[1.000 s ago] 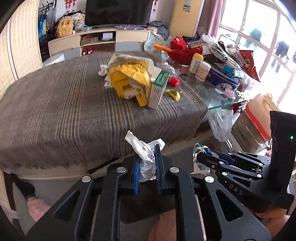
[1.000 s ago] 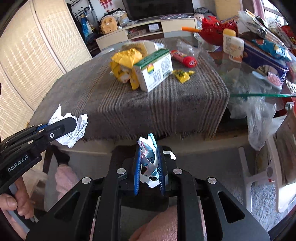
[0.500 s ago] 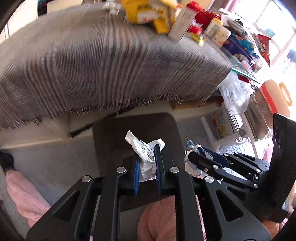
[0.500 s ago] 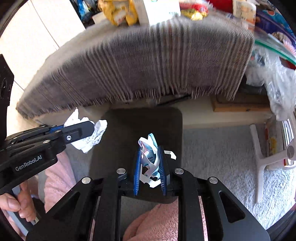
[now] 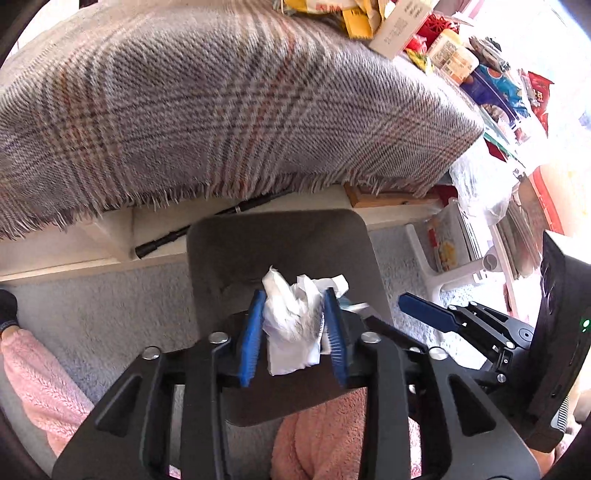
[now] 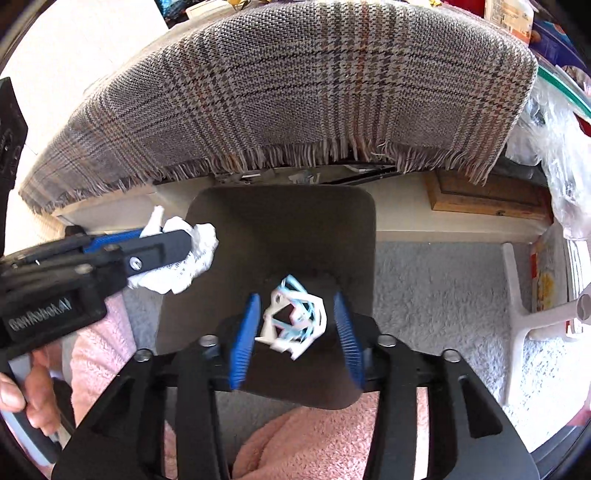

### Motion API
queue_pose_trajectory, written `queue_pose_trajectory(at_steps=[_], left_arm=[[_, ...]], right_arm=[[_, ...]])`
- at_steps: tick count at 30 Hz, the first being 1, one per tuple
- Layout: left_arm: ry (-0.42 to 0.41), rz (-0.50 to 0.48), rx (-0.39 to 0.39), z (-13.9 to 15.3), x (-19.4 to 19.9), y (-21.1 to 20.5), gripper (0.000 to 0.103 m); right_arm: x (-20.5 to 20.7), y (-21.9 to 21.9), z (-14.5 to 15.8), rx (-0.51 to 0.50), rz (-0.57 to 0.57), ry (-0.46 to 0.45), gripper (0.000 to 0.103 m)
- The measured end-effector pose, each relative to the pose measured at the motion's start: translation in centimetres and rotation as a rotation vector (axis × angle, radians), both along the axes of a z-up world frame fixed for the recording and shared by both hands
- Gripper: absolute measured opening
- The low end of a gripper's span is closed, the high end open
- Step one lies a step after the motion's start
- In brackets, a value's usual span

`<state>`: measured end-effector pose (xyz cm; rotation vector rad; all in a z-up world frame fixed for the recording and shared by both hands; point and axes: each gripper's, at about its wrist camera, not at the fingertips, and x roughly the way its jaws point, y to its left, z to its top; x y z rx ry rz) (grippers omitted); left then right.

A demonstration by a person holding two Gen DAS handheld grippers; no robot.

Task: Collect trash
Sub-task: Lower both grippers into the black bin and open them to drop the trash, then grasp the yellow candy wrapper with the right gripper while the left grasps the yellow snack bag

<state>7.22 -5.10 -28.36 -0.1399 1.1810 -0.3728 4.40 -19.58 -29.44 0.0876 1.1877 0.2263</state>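
Observation:
Both grippers hang over a dark square trash bin (image 5: 280,243) on the floor; it also shows in the right wrist view (image 6: 280,229). My left gripper (image 5: 293,332) has spread its jaws around a crumpled white paper (image 5: 293,325) that still sits between the pads. In the right wrist view this gripper (image 6: 162,251) and the paper (image 6: 192,254) are at the bin's left rim. My right gripper (image 6: 293,332) is open, and a crumpled blue and white wrapper (image 6: 293,319) floats free between its pads over the bin. Its blue pad (image 5: 424,314) shows at the right in the left wrist view.
A table with a grey plaid cloth (image 5: 221,103) overhangs just beyond the bin, with yellow packaging and a carton (image 5: 395,29) on top. Grey carpet (image 6: 436,280), a white rack of papers (image 5: 461,251) and plastic bags (image 6: 557,155) lie to the right. Pink-clad legs (image 6: 314,443) are below.
Both grippers tilted down from the table to over the bin. Both sets of jaws opened: the right let go of the wrapper, the left loosened around the paper.

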Motion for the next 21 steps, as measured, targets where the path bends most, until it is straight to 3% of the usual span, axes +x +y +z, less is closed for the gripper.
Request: queue_pose_trajectory(at_steps=[4, 6, 7, 10, 13, 21], left_arm=[[-0.025, 0.010, -0.003, 1.0, 0.1, 0.6, 0.054], [-0.035, 0.023, -0.007, 1.4, 0.1, 1.0, 0.056], [-0.040, 0.028, -0.007, 1.7, 0.1, 1.1, 0.063], [-0.085, 0.036, 0.004, 3.1, -0.4, 1.6, 0.081], [-0.140, 0.057, 0.017, 4.8, -0.7, 2.5, 0.094], [-0.206, 0.095, 0.053, 8.5, 0.8, 4.7, 0.095]], right_arm=[[-0.2, -0.6, 0.7, -0.010, -0.007, -0.012, 0.064], [-0.3, -1.0, 1.4, -0.004, -0.016, -0.018, 0.066], [-0.3, -1.1, 1.7, -0.008, -0.020, -0.023, 0.068], [-0.3, -1.8, 2.9, -0.031, -0.037, -0.054, 0.093], [-0.1, -2.9, 4.4, -0.046, -0.077, -0.104, 0.100], [3.0, -7.0, 8.8, 0.029, -0.206, -0.147, 0.100]])
